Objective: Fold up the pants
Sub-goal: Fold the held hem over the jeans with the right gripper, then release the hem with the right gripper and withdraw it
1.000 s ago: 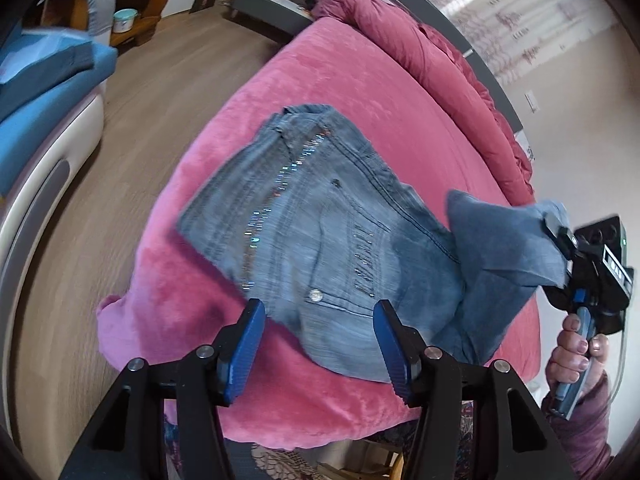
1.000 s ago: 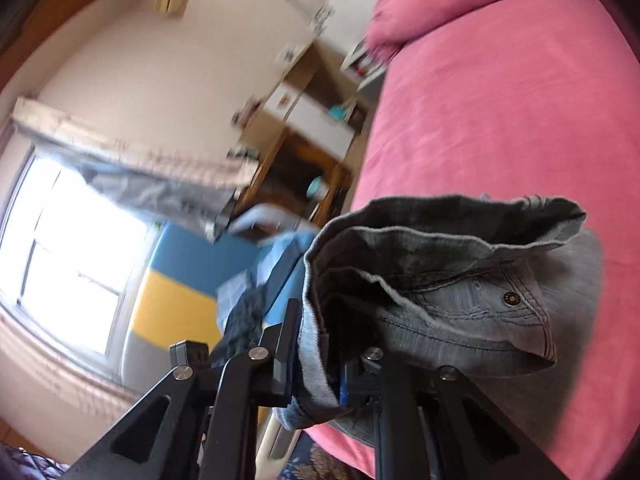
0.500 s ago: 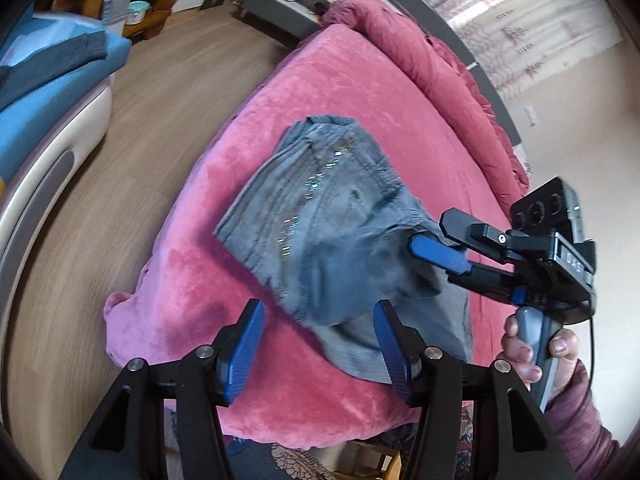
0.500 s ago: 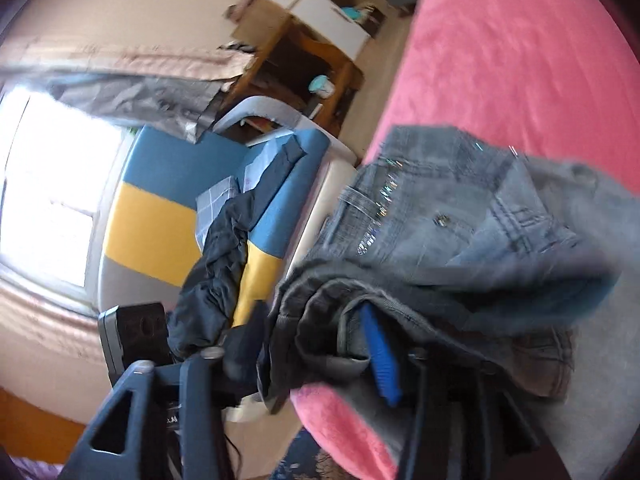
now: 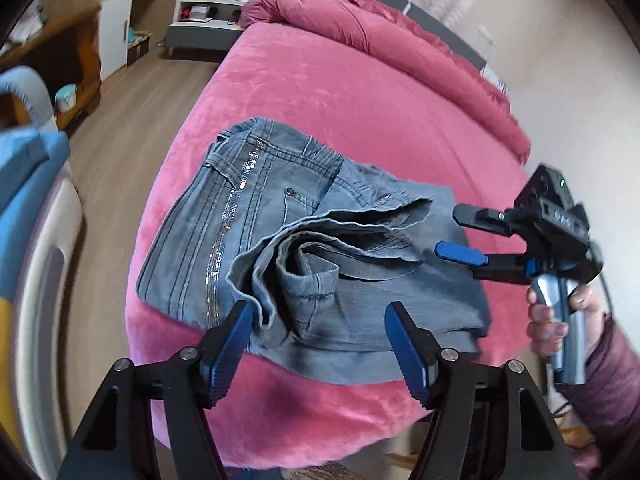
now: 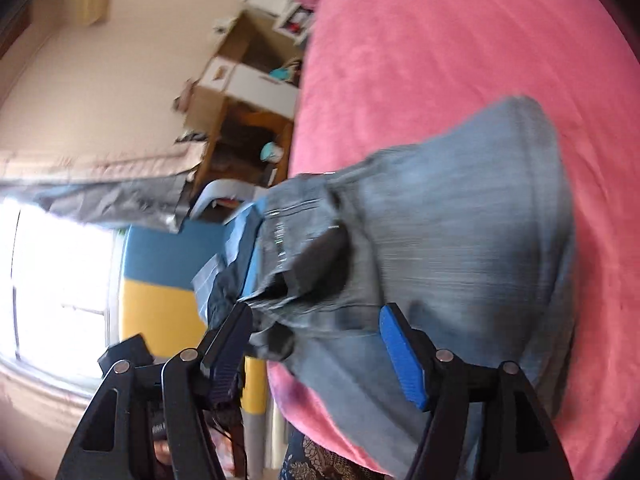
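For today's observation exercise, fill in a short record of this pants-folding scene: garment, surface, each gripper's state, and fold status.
garment: grey-blue jeans, sequin stripe along one seam
surface: pink bed cover
left gripper: open, holding nothing, at the near edge of the jeans
right gripper: open, beside the jeans, no cloth between its fingers
fold status: leg ends lie doubled over the seat, bunched and uneven
background: rolled pink duvet at the far end of the bed
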Demonstrator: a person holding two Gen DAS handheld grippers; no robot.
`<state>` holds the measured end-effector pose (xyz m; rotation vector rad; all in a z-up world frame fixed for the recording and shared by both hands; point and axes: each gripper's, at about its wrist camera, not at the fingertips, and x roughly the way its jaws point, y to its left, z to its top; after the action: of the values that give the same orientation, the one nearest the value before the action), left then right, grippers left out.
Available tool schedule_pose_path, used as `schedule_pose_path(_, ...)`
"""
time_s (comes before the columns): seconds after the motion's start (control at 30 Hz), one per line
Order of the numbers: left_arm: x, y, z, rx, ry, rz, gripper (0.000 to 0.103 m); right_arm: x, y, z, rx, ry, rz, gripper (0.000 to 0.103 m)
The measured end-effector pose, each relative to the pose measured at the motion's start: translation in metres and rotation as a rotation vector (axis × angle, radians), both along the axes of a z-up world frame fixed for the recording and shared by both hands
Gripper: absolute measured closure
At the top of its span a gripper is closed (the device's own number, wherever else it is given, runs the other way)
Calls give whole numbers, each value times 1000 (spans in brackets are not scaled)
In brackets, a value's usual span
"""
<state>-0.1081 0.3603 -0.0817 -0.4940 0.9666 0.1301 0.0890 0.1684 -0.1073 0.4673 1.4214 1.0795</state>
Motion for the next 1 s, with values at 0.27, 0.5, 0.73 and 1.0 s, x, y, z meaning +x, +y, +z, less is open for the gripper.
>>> schedule_pose_path(0.27, 13, -8, -21, 289, 113, 36, 34, 4, 42, -35, 22, 141, 67, 35)
schedule_pose_path(0.5, 3, 0, -29, 284, 116, 64, 33, 8, 112, -21, 132, 186, 164, 29)
schedule_pose_path(0.73, 5, 9, -33, 263, 116, 59, 33, 8, 167, -15, 88, 131, 238, 29)
schedule_pose_path(1.0, 5, 12, -35, 259, 116, 69, 33, 1, 160, -8, 57, 69, 271, 29)
